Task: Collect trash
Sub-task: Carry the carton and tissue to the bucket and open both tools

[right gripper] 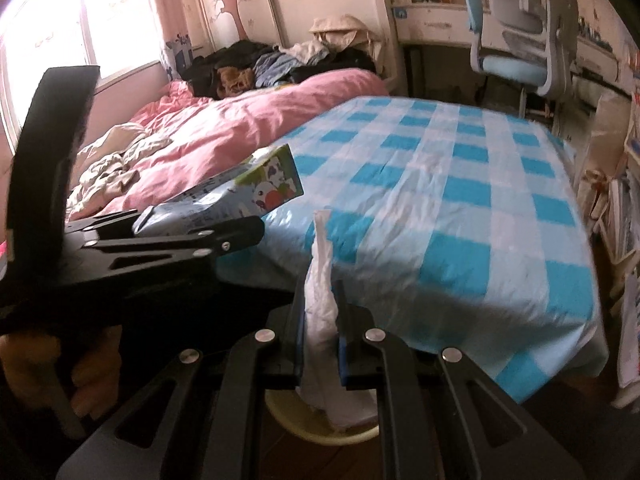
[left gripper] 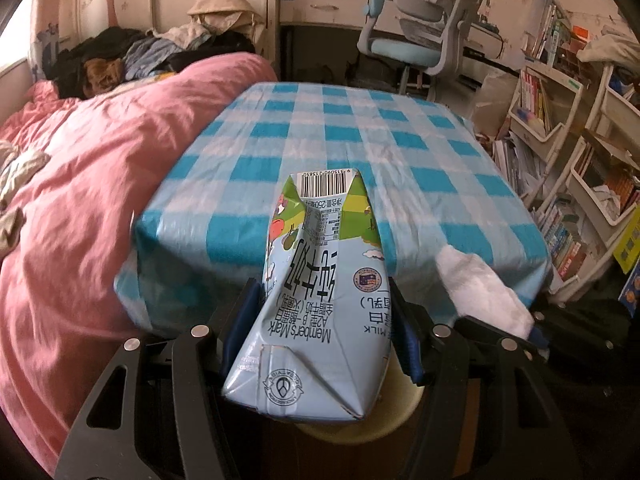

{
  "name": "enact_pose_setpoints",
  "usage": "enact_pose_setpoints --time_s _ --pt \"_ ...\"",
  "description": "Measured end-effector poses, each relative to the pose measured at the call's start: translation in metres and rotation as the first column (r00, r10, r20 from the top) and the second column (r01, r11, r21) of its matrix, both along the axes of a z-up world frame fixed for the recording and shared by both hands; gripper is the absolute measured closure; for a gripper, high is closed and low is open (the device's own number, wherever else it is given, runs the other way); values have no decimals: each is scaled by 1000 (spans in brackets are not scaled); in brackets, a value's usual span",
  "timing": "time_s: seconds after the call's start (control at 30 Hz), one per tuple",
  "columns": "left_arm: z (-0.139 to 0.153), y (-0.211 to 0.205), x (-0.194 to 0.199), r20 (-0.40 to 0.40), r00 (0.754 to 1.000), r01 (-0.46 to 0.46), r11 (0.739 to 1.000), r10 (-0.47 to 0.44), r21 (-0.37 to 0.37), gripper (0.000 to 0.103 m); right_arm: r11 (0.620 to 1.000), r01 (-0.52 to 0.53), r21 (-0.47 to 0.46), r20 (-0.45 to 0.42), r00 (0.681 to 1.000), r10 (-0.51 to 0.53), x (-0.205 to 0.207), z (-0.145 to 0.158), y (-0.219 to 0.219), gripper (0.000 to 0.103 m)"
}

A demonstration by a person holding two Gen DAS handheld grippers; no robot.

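My left gripper (left gripper: 324, 316) is shut on a crushed light-blue milk carton (left gripper: 320, 300) and holds it in front of the near edge of the table with the blue checked cloth (left gripper: 360, 132). A cream round bin (left gripper: 360, 420) shows just under the carton. My right gripper (right gripper: 322, 320) is shut on a crumpled white tissue (right gripper: 320, 300), held above the same cream bin (right gripper: 320, 426). In the right wrist view the left gripper (right gripper: 240, 232) with the carton (right gripper: 240, 190) is to the left. The tissue also shows in the left wrist view (left gripper: 480, 292).
A bed with a pink duvet (left gripper: 80, 200) and a heap of clothes (left gripper: 140, 56) lies left of the table. A blue and grey desk chair (left gripper: 420, 36) and desk stand behind. White shelves of books (left gripper: 560, 160) line the right side. The floor is dark wood.
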State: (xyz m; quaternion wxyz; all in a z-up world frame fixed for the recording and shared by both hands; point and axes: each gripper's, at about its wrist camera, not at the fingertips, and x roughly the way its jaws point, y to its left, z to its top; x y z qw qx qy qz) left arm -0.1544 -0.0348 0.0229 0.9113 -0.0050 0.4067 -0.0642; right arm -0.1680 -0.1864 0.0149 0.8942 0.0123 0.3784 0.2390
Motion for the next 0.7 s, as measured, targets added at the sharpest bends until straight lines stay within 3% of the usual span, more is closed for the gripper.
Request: enact_pose_setpoints --time_s 0.47,0.7 --pt "-39 5 -16 -160 987 1 1000 -1 0 44 999 -17 -37 -120 993 12 1 -33 14 90" --pt "-51 9 -14 -157 987 -28 999 33 36 33 998 39 -57 -151 987 -48 5 -42 7 68"
